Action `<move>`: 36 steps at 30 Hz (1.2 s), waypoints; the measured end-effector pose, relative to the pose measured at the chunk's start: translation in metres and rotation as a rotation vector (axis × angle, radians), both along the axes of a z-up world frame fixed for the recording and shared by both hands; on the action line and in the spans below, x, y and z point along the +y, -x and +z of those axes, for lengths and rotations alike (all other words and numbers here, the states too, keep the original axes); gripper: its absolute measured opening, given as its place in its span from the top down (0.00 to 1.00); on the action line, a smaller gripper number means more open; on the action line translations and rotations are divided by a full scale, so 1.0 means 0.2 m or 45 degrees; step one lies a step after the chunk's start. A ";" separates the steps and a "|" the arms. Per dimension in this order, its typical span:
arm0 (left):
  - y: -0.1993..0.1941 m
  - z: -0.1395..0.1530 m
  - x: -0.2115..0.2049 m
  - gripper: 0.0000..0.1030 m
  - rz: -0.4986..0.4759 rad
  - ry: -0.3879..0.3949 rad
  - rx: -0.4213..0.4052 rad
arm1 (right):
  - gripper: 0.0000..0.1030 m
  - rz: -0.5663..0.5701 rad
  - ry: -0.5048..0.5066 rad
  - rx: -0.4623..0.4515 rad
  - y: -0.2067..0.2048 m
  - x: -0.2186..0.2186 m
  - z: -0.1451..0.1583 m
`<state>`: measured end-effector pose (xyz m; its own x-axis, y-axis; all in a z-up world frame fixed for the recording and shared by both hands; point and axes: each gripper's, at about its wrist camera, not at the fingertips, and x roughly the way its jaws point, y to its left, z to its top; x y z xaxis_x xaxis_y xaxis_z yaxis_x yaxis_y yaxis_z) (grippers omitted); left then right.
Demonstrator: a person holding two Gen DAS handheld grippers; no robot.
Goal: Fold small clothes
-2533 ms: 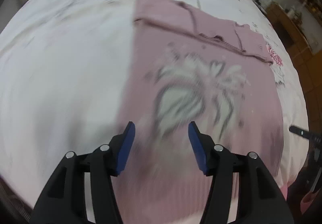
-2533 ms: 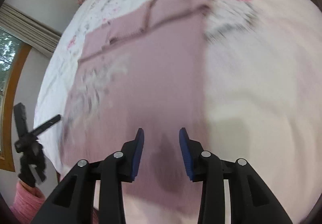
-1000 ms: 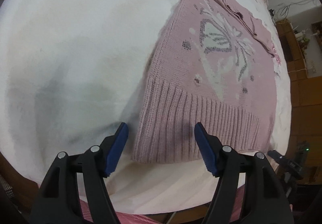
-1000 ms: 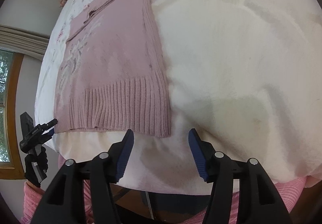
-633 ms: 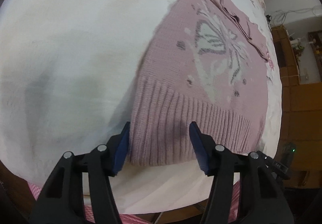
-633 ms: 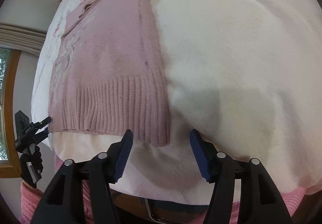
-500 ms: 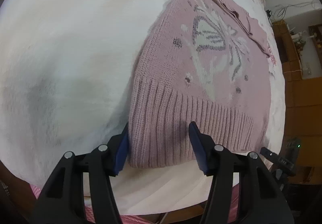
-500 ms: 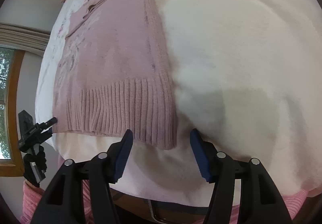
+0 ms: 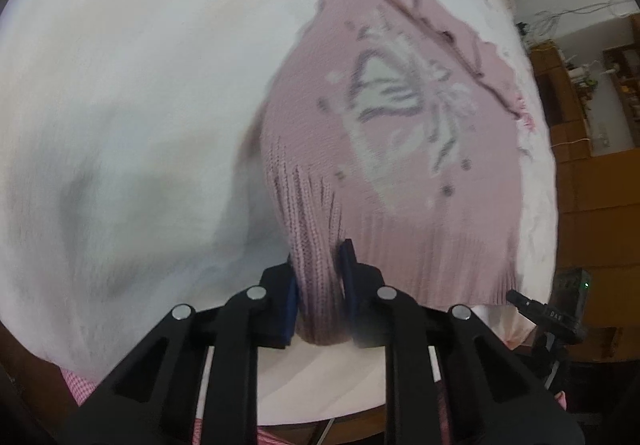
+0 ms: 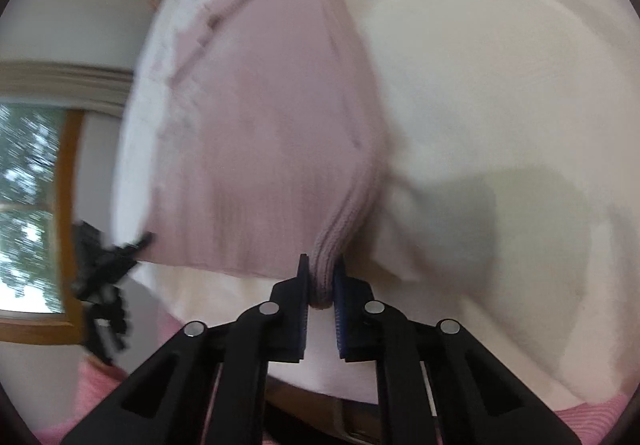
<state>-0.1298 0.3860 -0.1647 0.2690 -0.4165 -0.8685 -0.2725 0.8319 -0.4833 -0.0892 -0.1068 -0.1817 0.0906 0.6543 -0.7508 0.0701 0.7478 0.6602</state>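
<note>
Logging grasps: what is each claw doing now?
Left claw: shut on sweater hem.
Right claw: shut on sweater hem.

Blurred white marking on black device (image 9: 554, 315), not readable, no other text

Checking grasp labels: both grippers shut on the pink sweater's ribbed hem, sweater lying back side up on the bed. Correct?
Not quite. The left wrist view shows the butterfly design facing up, so the pink sweater lies front side up. The rest holds: left gripper and right gripper are both shut on the ribbed hem, on the bed.
</note>
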 end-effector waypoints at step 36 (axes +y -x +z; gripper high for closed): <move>-0.87 0.08 0.31 0.83 0.226 -0.115 -0.078 | 0.77 -0.277 -0.039 -0.025 -1.01 -0.30 0.12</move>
<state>0.0436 0.4484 -0.1489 0.3848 -0.2788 -0.8799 -0.3909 0.8143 -0.4290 0.1121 -0.1660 -0.1576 0.2470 0.6400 -0.7276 0.2146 0.6961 0.6851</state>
